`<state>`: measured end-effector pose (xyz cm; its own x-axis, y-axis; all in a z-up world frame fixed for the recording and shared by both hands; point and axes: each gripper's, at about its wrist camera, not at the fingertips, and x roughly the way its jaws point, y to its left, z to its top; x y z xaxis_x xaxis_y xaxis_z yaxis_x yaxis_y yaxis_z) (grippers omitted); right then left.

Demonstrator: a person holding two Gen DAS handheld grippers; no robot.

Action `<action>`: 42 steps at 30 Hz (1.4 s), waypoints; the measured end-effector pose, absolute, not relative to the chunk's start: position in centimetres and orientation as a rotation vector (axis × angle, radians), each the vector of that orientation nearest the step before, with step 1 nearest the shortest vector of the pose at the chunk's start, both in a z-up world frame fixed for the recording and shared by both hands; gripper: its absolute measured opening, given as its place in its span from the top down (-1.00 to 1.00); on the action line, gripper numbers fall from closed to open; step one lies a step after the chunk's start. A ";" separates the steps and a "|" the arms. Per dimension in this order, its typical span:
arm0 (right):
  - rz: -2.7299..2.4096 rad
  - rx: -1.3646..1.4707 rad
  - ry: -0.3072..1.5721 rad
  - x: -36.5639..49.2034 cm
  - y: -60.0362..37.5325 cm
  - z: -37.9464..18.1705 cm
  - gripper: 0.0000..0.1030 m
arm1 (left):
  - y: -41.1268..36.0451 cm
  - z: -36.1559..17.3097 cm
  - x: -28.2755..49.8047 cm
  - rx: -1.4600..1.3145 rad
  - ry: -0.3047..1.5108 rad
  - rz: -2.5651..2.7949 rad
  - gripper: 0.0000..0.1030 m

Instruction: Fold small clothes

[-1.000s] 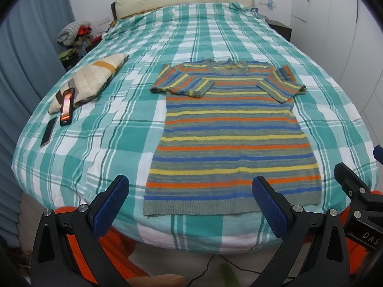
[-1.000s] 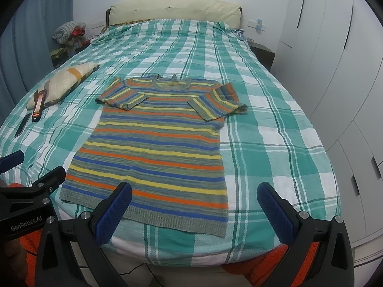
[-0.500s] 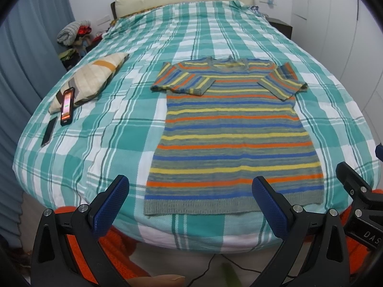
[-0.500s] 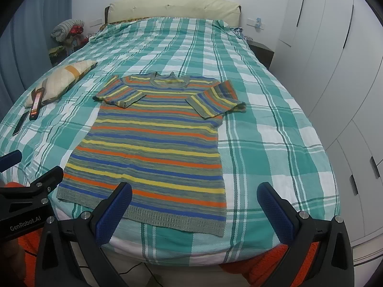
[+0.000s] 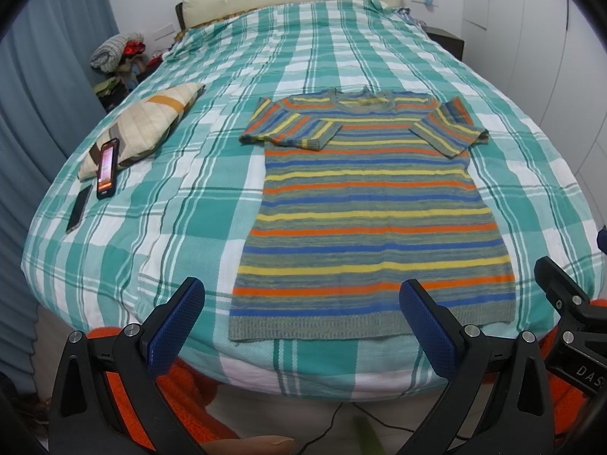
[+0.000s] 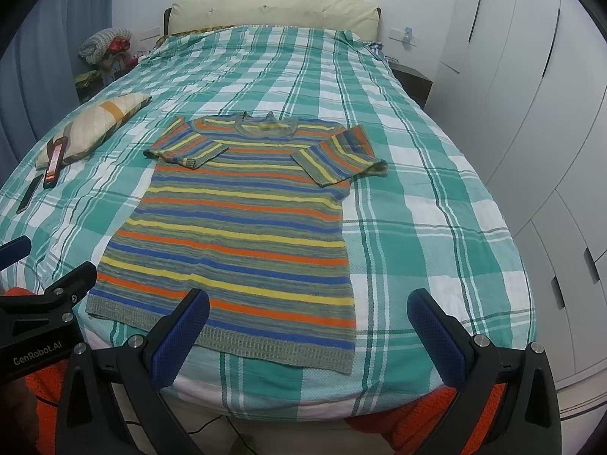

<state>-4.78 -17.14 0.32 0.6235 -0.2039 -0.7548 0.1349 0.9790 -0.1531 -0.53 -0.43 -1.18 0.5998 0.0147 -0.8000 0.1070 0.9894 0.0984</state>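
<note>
Here the striped knit top [image 5: 370,208] is lying flat, sleeves folded inward, on the plaid bedspread [image 5: 159,227]; left gripper [image 5: 301,316] and right gripper [image 6: 308,326] are hovering with fingers spread, grasping nothing.

Both wrist views are evenly and softly lit, with a cool, slightly bluish cast on the white wardrobe doors [image 6: 531,121] at the right of the frame. Shadows are faint. No strong glare appears, apart from the glowing phone screen [image 5: 107,163] at centre left. Fisheye distortion bows the plaid bedspread [image 5: 182,204] into a dome and curves the wall lines. Black vignetting fills the corners. The centre is sharp; detail near the lower edge looks somewhat softer, possibly out of focus.
</note>
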 end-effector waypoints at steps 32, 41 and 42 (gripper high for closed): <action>-0.008 -0.213 0.823 5.4 -23.8 -2.5 -0.99 | 1.2 -1.8 -0.1 0.103 0.945 -0.047 -0.99; 0.114 -0.368 1.001 23.2 -25.3 -11.5 -0.55 | 0.5 -3.8 1.4 0.153 1.015 0.001 -0.99; 0.114 -0.335 1.037 24.9 -25.6 -12.7 -0.52 | 0.3 -4.0 1.6 0.161 1.024 0.008 -0.99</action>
<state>24.89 -25.56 -12.72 0.5079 -0.0640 -0.8590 -0.2496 0.9435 -0.2179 1.65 0.27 -3.99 0.5212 0.0820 -0.8495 0.0683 0.9882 0.1372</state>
